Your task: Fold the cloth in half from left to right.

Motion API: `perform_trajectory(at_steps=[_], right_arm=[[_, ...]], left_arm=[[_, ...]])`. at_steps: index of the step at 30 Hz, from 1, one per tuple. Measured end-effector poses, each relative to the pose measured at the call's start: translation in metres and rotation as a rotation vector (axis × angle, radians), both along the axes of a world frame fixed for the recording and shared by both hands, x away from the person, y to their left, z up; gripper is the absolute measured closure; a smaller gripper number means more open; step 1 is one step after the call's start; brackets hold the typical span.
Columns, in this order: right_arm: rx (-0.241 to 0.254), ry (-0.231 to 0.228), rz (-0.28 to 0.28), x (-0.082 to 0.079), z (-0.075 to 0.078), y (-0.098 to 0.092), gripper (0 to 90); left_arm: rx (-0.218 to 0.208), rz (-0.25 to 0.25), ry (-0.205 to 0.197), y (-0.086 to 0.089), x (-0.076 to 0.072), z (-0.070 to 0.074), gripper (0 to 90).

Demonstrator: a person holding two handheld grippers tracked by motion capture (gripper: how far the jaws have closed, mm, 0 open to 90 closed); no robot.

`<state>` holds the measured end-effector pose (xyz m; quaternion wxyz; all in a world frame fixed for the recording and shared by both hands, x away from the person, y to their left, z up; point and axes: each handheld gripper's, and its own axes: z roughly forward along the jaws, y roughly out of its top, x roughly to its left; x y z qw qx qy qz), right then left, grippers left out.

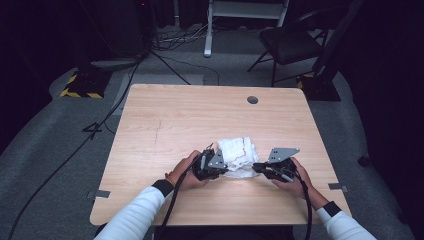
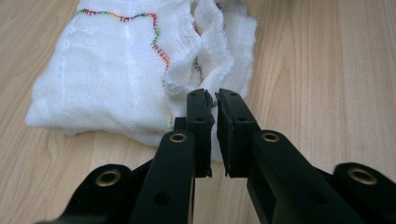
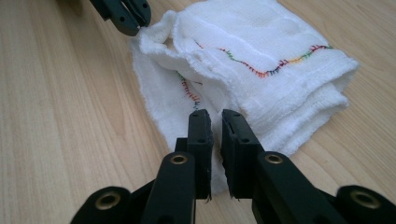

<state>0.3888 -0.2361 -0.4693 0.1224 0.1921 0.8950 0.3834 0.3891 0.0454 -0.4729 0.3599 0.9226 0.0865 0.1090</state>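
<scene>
Folded white cloth with rainbow-stitched hem near table's front edge. Left gripper and right gripper, jaws nearly together, each pinching cloth's edge, probably for unfolding.

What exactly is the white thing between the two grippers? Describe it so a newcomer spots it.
On the light wooden table, near the person's edge, lies a folded white gauze cloth between the left gripper and right gripper. Its rainbow-coloured stitched hem marks it.
</scene>
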Motion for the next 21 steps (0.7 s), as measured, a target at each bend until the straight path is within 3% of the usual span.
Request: perform_trajectory(at_steps=[3, 8, 9, 14, 17, 21], right_arm=[[0.0, -0.018, -0.016, -0.003, 0.001, 0.0, 72.4], [0.006, -0.035, -0.048, 0.003, 0.003, 0.0, 52.8], [0.007, -0.029, -0.049, 0.005, 0.002, 0.001, 52.0], [-0.025, -0.029, -0.045, 0.015, -0.003, 0.007, 47.5], [-0.031, -0.032, -0.038, 0.023, -0.005, 0.01, 49.3], [-0.05, -0.014, -0.032, 0.03, -0.009, 0.014, 62.0]], left_arm=[[-0.012, 0.012, 0.007, 0.0, 0.001, 0.0, 82.7], [-0.026, 0.043, 0.011, -0.001, 0.003, -0.001, 64.7], [-0.024, 0.055, 0.016, -0.002, 0.004, -0.002, 59.0], [-0.028, 0.062, 0.044, -0.008, 0.008, -0.003, 48.5], [-0.015, 0.059, 0.032, -0.01, 0.009, -0.004, 51.6], [-0.032, 0.065, 0.033, -0.006, 0.013, -0.003, 74.0]])
